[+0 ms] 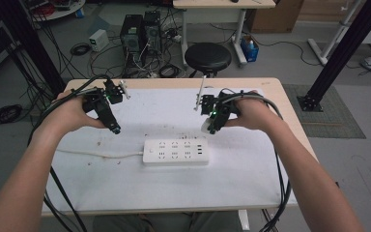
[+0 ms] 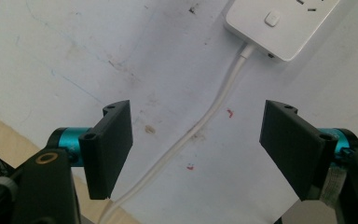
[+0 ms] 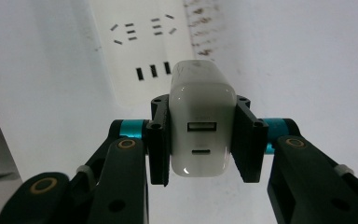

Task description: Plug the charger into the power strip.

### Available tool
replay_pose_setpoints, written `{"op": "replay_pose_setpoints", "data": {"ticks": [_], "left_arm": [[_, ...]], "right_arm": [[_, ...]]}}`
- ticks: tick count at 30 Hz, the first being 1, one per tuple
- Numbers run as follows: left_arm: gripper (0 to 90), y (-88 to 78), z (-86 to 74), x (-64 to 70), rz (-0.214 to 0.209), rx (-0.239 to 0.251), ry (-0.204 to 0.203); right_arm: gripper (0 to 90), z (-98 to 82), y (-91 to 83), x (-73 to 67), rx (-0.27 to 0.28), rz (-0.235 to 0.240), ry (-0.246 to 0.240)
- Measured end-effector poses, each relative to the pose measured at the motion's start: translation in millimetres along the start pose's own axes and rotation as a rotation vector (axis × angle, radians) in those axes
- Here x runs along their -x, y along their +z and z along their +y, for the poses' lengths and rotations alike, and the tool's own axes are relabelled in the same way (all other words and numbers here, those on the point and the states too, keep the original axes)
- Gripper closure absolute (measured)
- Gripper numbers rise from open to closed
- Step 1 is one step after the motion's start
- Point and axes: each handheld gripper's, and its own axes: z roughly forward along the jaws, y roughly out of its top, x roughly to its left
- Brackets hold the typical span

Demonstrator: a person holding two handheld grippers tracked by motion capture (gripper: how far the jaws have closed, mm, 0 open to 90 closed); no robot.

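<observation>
White stained mat point(image 1: 125, 188) over wooden table point(image 1: 290, 106)

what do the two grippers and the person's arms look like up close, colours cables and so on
Both grippers are black. The left gripper has flat rectangular jaws on teal collars, with brass-ringed pivots on its arms. The right gripper has the same teal collars and brass rings. In the high view a small green light glows on each, and dark cables trail from them. The forearms are bare, with no sleeves.
</observation>
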Motion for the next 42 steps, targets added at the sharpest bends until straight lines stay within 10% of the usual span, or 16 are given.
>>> {"op": "replay_pose_setpoints", "data": {"ticks": [9,21,33,42], "left_arm": [[25.5,6.8,-2.2,9.5,-0.007,-0.002,0.022],[25.5,18.7,-11.1,7.3,-0.031,-0.005,0.006],[25.5,27.5,-10.4,9.4,-0.058,-0.011,0.014],[25.5,34.2,-6.0,10.4,-0.076,-0.015,0.013]], "right_arm": [[62.3,45.0,45.0,-10.3,-0.091,0.054,-0.106],[62.3,70.1,60.8,-12.4,-0.124,0.082,-0.178],[63.1,79.6,75.6,-19.4,-0.191,0.053,-0.246],[63.0,68.7,79.7,-13.0,-0.118,0.089,-0.203]]}}
